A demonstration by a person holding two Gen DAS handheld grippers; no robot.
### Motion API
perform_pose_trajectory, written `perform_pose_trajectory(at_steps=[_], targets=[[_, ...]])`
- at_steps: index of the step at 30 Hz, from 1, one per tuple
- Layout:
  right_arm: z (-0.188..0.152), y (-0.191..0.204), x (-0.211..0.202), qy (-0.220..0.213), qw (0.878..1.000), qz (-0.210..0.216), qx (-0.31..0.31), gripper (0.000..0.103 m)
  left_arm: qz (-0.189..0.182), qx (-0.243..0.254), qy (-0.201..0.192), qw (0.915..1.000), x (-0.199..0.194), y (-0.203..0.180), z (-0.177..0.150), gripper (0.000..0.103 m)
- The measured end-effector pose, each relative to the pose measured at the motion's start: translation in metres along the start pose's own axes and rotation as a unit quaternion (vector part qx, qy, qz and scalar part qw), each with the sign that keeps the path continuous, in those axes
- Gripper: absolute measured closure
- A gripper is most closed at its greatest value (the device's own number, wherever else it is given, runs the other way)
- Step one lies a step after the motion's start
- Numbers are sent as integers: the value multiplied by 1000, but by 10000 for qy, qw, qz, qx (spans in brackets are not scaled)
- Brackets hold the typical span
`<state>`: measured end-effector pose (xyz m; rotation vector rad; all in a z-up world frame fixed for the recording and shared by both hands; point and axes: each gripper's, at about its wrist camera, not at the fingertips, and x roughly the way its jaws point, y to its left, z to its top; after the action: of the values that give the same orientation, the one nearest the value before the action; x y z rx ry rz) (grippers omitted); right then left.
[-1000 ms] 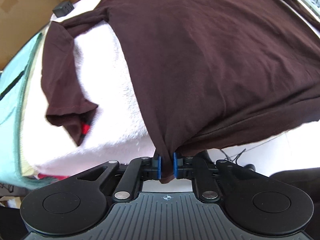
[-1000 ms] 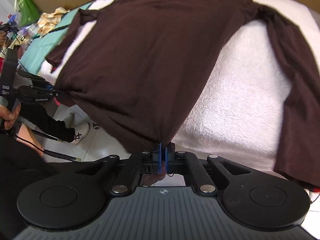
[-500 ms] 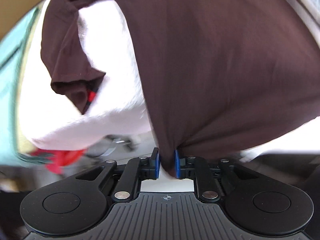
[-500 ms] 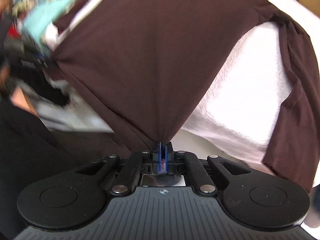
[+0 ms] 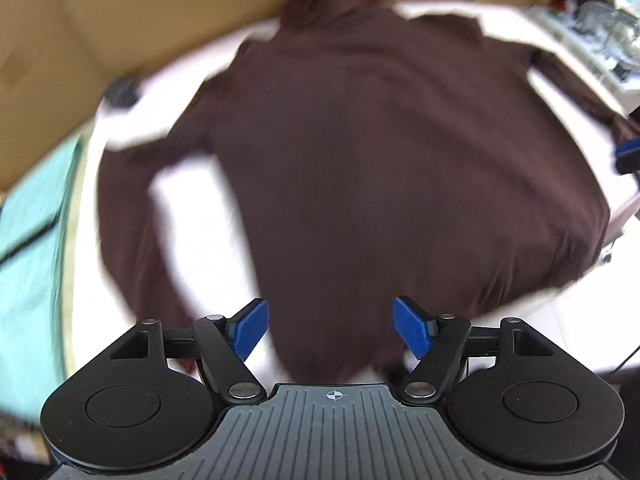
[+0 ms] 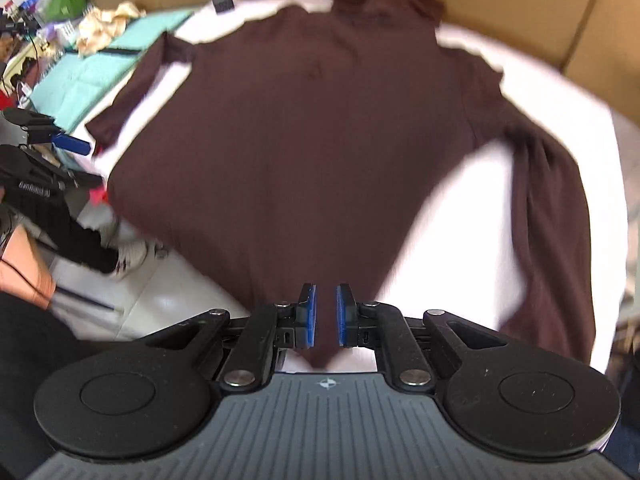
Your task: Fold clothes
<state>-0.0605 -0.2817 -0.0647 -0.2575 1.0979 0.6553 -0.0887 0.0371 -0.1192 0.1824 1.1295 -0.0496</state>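
Observation:
A dark brown long-sleeved shirt (image 5: pixel 380 168) lies spread flat on a white fleece cover (image 5: pixel 192 216), collar at the far side and sleeves out to both sides. My left gripper (image 5: pixel 332 332) is open wide over the near left hem corner, which lies loose between its blue pads (image 5: pixel 250 330). In the right wrist view the same shirt (image 6: pixel 320 140) fills the middle. My right gripper (image 6: pixel 326 316) is open by a narrow gap, with the near right hem corner lying slack in that gap. The left wrist view is blurred.
Cardboard walls (image 6: pixel 520 4) stand behind the fleece cover (image 6: pixel 472 220). A teal cloth (image 6: pixel 100 68) lies to the left and a small black cube (image 6: pixel 223 0) at the far left. A person's leg and shoe (image 6: pixel 128 256) are on the floor below the near edge.
Both grippers pulled the hem taut and then laid it down. The left jaws have opened wide and let go; the right jaws have parted slightly. The shirt now lies flat.

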Motion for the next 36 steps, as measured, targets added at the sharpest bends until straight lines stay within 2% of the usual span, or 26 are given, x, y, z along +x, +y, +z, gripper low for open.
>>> perform_pose_trajectory(at_steps=[3, 5, 6, 9, 11, 12, 13, 14, 15, 17, 19, 21, 24, 29, 32, 36], targets=[[20, 4, 31, -35, 9998, -145, -91, 91, -82, 317, -6, 9995, 29, -20, 11, 21], [28, 5, 52, 90, 9997, -227, -23, 91, 130, 507, 339, 9981, 54, -22, 5, 24], [27, 3, 57, 207, 9994, -288, 12, 91, 185, 480, 342, 9981, 59, -15, 3, 18], [16, -8, 63, 435, 9977, -521, 76, 94, 212, 81, 581, 9981, 66, 8, -7, 13], [6, -24, 56, 463, 9965, -602, 338, 84, 198, -199, 715, 9970, 65, 27, -15, 11], [3, -31, 52, 487, 9952, -728, 446, 84, 206, -299, 746, 9966, 62, 33, -19, 11], [2, -36, 50, 529, 9927, -971, 479, 84, 278, -361, 788, 9958, 58, 36, -19, 12], [1, -40, 45, 496, 9910, -1121, 544, 84, 358, -409, 816, 9952, 54, 39, -17, 22], [4, -44, 38, 339, 9914, -1053, 703, 84, 447, -415, 768, 9952, 49, 39, -11, 23], [15, -46, 26, -15, 9921, -689, 1052, 84, 337, -530, 456, 9970, 36, 37, 6, 25], [33, -36, 28, -183, 9936, -489, 1001, 84, 146, -618, 121, 9979, 26, 32, 25, 21], [48, -23, 43, -211, 9962, -448, 715, 84, 174, -330, -36, 9993, 31, 12, 45, 19], [69, -13, 68, -208, 9973, -286, 638, 84, 382, 188, -45, 9991, 48, -15, 57, 19], [64, -17, 91, 33, 9975, -461, 527, 85, 556, 20, 198, 9983, 74, 9, 40, 16], [55, -32, 84, 54, 9960, -593, 665, 85, 655, -91, 335, 9973, 89, 24, 31, 12], [50, -46, 68, -25, 9917, -873, 943, 84, 662, -434, 345, 9963, 77, 55, 31, 12]])
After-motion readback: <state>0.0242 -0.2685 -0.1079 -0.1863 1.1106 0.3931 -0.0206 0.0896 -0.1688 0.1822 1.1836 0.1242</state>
